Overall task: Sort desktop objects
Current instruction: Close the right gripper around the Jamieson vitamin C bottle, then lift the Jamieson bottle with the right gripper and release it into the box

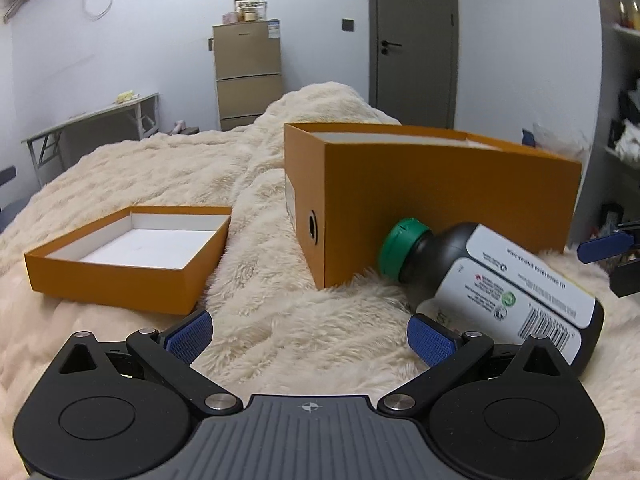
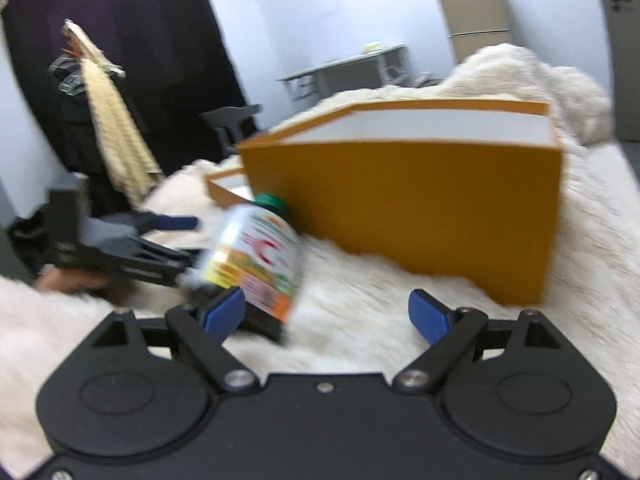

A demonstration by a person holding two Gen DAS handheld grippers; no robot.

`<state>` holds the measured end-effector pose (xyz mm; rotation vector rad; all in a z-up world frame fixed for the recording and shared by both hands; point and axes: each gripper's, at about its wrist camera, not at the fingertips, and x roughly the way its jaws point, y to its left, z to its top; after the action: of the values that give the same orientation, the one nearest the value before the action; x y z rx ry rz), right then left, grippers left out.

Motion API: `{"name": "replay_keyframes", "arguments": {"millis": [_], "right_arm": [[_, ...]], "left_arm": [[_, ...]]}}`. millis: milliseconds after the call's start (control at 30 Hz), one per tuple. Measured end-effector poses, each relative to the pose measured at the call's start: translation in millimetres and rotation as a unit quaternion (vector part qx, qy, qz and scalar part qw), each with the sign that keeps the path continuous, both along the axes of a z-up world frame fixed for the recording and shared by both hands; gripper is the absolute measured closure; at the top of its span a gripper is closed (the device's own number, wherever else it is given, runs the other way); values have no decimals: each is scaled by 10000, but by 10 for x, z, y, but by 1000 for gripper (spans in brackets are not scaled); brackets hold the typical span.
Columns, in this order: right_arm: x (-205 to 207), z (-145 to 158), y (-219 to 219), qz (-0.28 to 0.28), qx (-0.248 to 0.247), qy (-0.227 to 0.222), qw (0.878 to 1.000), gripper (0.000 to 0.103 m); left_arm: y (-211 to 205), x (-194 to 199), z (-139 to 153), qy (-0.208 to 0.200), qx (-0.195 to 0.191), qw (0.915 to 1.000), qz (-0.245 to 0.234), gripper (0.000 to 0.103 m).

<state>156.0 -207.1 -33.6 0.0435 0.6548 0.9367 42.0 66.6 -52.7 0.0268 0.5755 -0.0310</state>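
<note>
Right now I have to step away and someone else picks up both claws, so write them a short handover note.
Left claw: open, holding nothing, low over the fluffy blanket.
Right claw: open, holding nothing.
Green-capped bottle: on its side on the blanket, cap toward the tall orange box, just off the left claw's right finger.
Box lid: empty, open side up, left of the box.
Done: nothing visibly sorted; the box's inside is hidden.
Left: grip the bottle and put it away.

pale walls [image 1: 160, 60], grey door [image 1: 412, 40], tan cabinet [image 1: 246, 76]
</note>
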Motion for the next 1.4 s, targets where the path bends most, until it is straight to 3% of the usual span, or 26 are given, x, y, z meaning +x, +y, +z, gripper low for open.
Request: {"name": "replay_keyframes", "arguments": {"millis": [167,300,400,500,567,600,633,833,967,1133,1233,1333,1400], "right_arm": [[-51,289,447,511,-336,-225,9979,15],[-221,372,1085,786,-1412,-909,9827,15],[-247,275,1484,1054,-2174,-1131,9638,13],[-210,155,1702,1114,-2632,-1257,9500,14],[-168,73,1729,1047,-2782,-1238,9467,17],[-145,15,1726,983,-2911,-1258,9433,25],[-134,-27,1710,972,-2994,-1251,9409,26],[38,69,1297,1009,-2610,-771,9570,46],[178,96,1162,1086,-2387,-473,9638,46],[240,-135,1308,1157,-2617,-341,9576,44],[230,-160,1320,1127,-2516,-341,9607,45],[252,-107,1211,1095,-2262,-289,9675,46],[300,-29,1035,1006,-1807,-107,9783,46]], "left_arm": [[53,-31,56,-143,-94,9997,150,0],[191,-77,102,-363,-298,9980,430,0],[340,-107,124,-526,-534,9951,638,0],[483,-115,124,-524,-762,9920,863,0],[542,-126,123,-523,-826,9905,962,0],[560,-134,127,-522,-845,9902,979,0],[567,-143,134,-530,-848,9902,974,0],[484,-151,140,-510,-722,9929,795,0],[411,-111,94,-395,-723,9948,601,0],[393,-129,91,-401,-692,9953,538,0],[395,-131,83,-351,-759,9953,496,0],[365,-129,88,-307,-731,9957,474,0],[337,-130,91,-270,-700,9962,438,0]]}}
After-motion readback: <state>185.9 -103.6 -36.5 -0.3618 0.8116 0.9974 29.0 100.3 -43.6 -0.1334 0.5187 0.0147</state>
